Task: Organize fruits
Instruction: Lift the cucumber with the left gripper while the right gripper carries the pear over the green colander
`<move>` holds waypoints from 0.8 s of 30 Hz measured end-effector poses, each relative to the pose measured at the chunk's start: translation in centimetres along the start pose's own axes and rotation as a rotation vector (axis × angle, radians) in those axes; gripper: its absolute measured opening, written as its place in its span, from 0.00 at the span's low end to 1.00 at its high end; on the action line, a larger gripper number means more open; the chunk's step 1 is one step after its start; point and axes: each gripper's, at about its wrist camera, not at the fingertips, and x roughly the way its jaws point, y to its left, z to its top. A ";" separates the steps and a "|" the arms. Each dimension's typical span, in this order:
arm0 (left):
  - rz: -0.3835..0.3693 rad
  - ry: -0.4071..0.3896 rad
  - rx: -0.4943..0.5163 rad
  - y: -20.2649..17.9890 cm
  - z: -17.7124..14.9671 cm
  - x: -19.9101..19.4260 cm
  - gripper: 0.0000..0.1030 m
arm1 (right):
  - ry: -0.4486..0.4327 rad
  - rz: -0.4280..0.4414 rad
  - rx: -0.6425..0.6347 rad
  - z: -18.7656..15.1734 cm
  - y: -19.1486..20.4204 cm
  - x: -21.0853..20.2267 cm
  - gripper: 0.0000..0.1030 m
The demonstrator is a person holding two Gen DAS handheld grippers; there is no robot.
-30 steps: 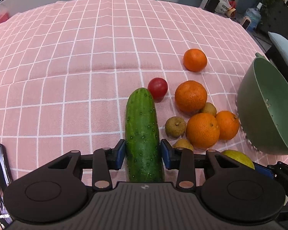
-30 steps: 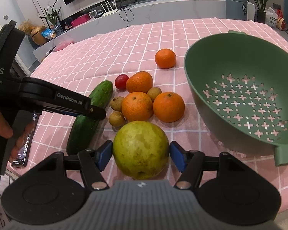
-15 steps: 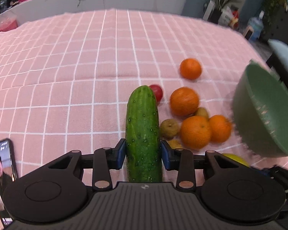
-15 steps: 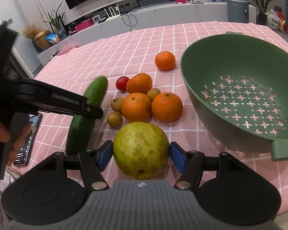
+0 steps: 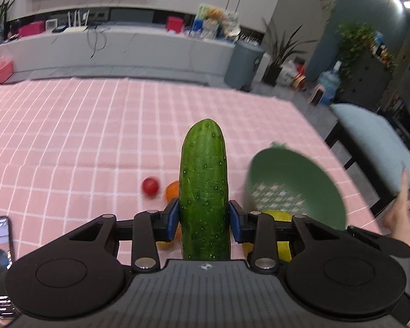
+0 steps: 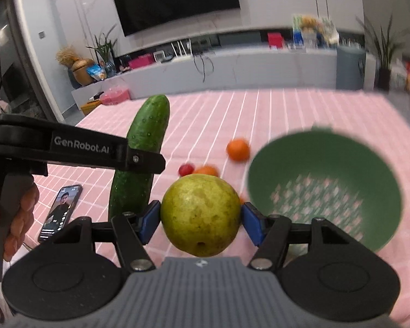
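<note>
My left gripper (image 5: 203, 220) is shut on a green cucumber (image 5: 203, 186) and holds it lifted above the pink checked tablecloth (image 5: 82, 142); the cucumber also shows in the right wrist view (image 6: 145, 147). My right gripper (image 6: 201, 222) is shut on a yellow-green pear (image 6: 201, 214), lifted as well. The green colander (image 6: 325, 188) sits to the right of both grippers and also shows in the left wrist view (image 5: 295, 186). A cherry tomato (image 5: 150, 186) and oranges (image 6: 238, 149) lie on the cloth below, partly hidden.
A phone (image 6: 61, 210) with a lit screen lies on the cloth at the left front. A light blue chair (image 5: 374, 142) stands past the table's right edge. A long grey cabinet (image 5: 123, 49) runs behind the table.
Both grippers have risen and tilted up with the cucumber and the pear; the fruits on the cloth and the colander now sit lower and farther off in both views.
</note>
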 end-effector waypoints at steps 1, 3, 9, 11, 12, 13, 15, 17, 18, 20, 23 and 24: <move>-0.014 -0.007 0.005 -0.6 0.4 0.0 0.41 | -0.010 -0.009 -0.017 0.5 -0.2 -0.5 0.59; -0.042 -0.016 0.014 -1.9 1.3 0.4 0.41 | -0.027 -0.033 -0.053 1.5 -1.1 -1.4 0.59; -0.113 -0.003 0.022 -5.7 3.2 2.9 0.41 | 0.014 -0.107 -0.126 4.1 -4.8 -2.0 0.59; -0.136 0.020 0.005 -6.4 3.5 4.3 0.41 | 0.041 -0.126 -0.151 4.5 -6.0 -1.5 0.59; -0.152 0.032 -0.009 -6.7 3.6 4.9 0.41 | 0.059 -0.133 -0.156 4.7 -6.6 -1.1 0.59; -0.162 0.041 -0.019 -6.8 3.6 5.6 0.41 | 0.079 -0.137 -0.159 4.8 -7.1 -0.6 0.59; -0.165 0.063 -0.027 -7.1 3.7 6.8 0.41 | 0.118 -0.150 -0.177 5.1 -8.3 0.4 0.59; -0.171 0.092 -0.046 -7.2 3.7 8.0 0.41 | 0.154 -0.162 -0.202 5.1 -9.0 1.5 0.59; -0.169 0.110 -0.055 -7.1 3.8 8.7 0.41 | 0.175 -0.164 -0.216 5.1 -9.4 2.2 0.59; -0.165 0.141 -0.064 -6.8 3.6 9.7 0.41 | 0.213 -0.162 -0.237 5.1 -10.0 3.3 0.59; -0.159 0.187 -0.063 -6.6 3.1 11.0 0.40 | 0.267 -0.155 -0.264 4.7 -10.5 4.8 0.59; -0.155 0.199 -0.056 -6.5 2.9 11.5 0.40 | 0.287 -0.150 -0.275 4.6 -10.7 5.4 0.59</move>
